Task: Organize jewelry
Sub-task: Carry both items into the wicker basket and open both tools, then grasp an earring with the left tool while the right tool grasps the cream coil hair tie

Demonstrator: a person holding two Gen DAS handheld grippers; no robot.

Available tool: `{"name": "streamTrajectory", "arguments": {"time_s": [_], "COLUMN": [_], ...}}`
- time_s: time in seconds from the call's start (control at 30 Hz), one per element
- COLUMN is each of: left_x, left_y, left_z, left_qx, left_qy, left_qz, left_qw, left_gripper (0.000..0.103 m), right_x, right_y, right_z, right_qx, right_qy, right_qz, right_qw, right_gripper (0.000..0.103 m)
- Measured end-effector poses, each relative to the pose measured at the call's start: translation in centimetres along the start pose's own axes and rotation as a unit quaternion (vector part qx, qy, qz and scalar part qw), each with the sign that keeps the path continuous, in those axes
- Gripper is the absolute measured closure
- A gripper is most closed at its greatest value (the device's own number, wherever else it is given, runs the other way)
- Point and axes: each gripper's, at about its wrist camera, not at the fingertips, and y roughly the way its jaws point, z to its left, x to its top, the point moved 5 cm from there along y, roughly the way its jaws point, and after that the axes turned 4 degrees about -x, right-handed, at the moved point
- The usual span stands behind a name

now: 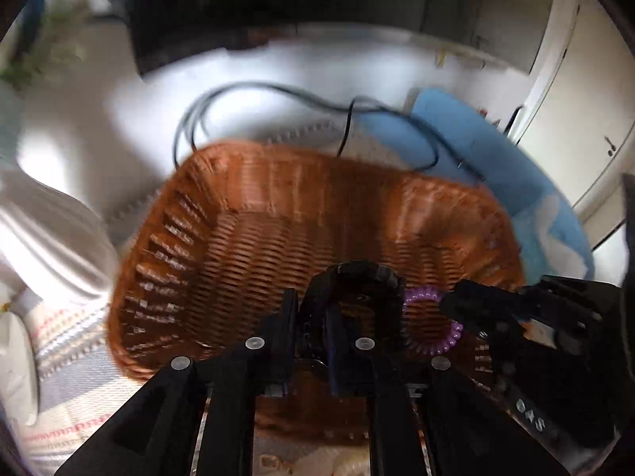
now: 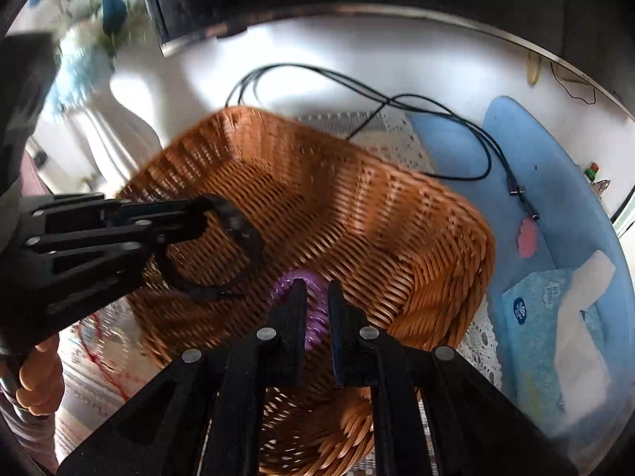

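Observation:
A brown wicker basket (image 1: 246, 238) sits on a patterned cloth; it also shows in the right wrist view (image 2: 377, 218). My left gripper (image 1: 313, 313) is shut on a black bracelet (image 1: 357, 273) and holds it over the basket's inside; in the right wrist view the left gripper (image 2: 198, 218) comes in from the left with the black bracelet (image 2: 242, 254) hanging from it. My right gripper (image 2: 316, 297) is shut on a purple spiral hair tie (image 2: 313, 317) above the basket. In the left wrist view the right gripper (image 1: 452, 305) holds the purple tie (image 1: 436, 321) at the right.
A black cable (image 2: 397, 103) loops over the white table behind the basket. A blue tray (image 2: 555, 206) with a tissue pack (image 2: 555, 317) and a pink item (image 2: 527, 238) lies to the right. A dark monitor (image 1: 278, 8) stands at the back. A white vase (image 2: 99, 119) stands far left.

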Motion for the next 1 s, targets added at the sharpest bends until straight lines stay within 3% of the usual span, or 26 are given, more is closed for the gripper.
{"name": "streamTrajectory", "arguments": {"time_s": [0.27, 0.33, 0.4, 0.47, 0.63, 0.7, 0.77, 0.87, 1.0], "left_x": [-0.6, -1.0, -1.5, -2.5, -8.0, -10.9, -13.9, -18.1, -23.3], "left_y": [0.7, -0.3, -2.2, -4.6, -11.8, -14.6, -17.0, -18.2, -17.1], "left_z": [-0.2, -0.1, 0.4, 0.8, 2.2, 2.9, 3.5, 3.9, 3.4], "left_qx": [0.003, 0.004, 0.003, -0.002, -0.003, -0.003, -0.005, -0.003, -0.030], "left_qy": [0.003, 0.007, 0.006, 0.006, 0.005, -0.004, -0.014, -0.022, -0.029], "left_qz": [0.010, 0.006, -0.008, -0.025, -0.064, -0.085, -0.100, -0.103, -0.074], "left_qw": [0.9999, 1.0000, 0.9999, 0.9997, 0.9979, 0.9964, 0.9948, 0.9945, 0.9964], "left_gripper": [0.090, 0.084, 0.070, 0.068, 0.067, 0.051, 0.045, 0.044, 0.045], "right_x": [-0.7, -0.8, -1.0, -1.4, -4.2, -5.7, -7.2, -8.8, -10.0], "right_y": [-0.5, -1.7, -3.3, -5.0, -9.7, -10.6, -10.9, -9.9, -6.8], "right_z": [-0.1, -0.2, -0.2, 0.1, 2.7, 4.1, 5.2, 5.9, 5.7], "right_qx": [-0.018, -0.021, -0.014, 0.003, 0.065, 0.089, 0.102, 0.099, 0.070], "right_qy": [-0.010, -0.011, -0.010, -0.012, -0.037, -0.048, -0.051, -0.040, -0.010], "right_qz": [-0.001, -0.013, -0.028, -0.044, -0.078, -0.076, -0.072, -0.056, -0.023], "right_qw": [1.000, 1.000, 0.999, 0.999, 0.994, 0.992, 0.991, 0.993, 0.997], "right_gripper": [0.090, 0.090, 0.088, 0.088, 0.066, 0.066, 0.066, 0.066, 0.066]}}
